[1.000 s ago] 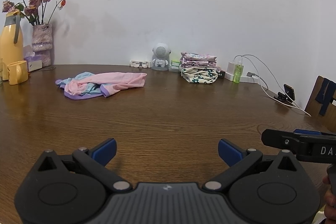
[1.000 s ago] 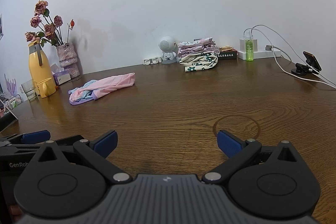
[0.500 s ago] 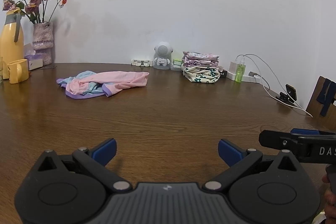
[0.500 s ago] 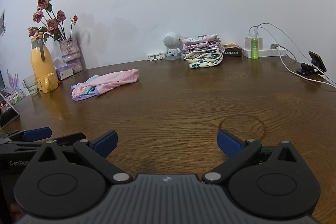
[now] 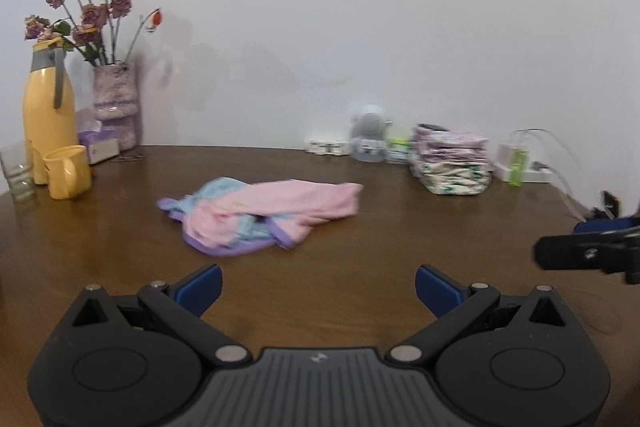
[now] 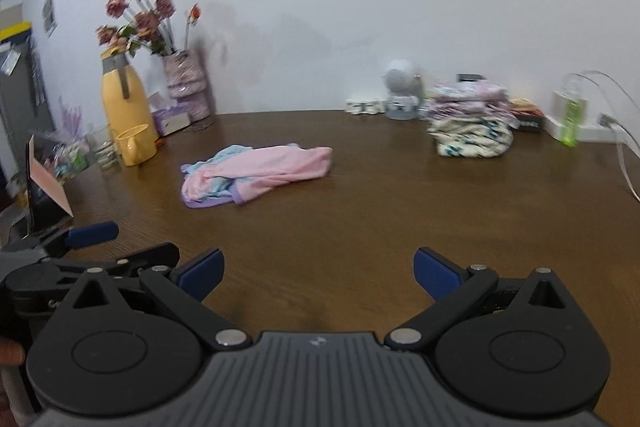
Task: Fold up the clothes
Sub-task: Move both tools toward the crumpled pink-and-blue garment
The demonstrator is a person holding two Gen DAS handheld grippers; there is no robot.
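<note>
A crumpled pink, light-blue and purple garment (image 5: 260, 217) (image 6: 256, 173) lies on the brown wooden table (image 5: 360, 247). A stack of folded clothes (image 5: 452, 165) (image 6: 472, 129) sits at the back right by the wall. My left gripper (image 5: 318, 287) is open and holds nothing, a short way in front of the garment. My right gripper (image 6: 316, 273) is open too, nearer the table's middle, with the garment ahead to its left. Each gripper shows at the edge of the other's view.
A yellow jug (image 5: 46, 123), yellow cup (image 5: 66, 171), glass (image 5: 16, 173), tissue box and flower vase (image 5: 114, 107) stand at the back left. A small grey figure (image 5: 370, 139), green bottle (image 5: 518, 165), charger and cables (image 6: 624, 147) line the back right. A picture frame (image 6: 44, 187) stands far left.
Both grippers have moved forward and swung left toward the crumpled garment, which now looks larger and more central. Both stayed open.
</note>
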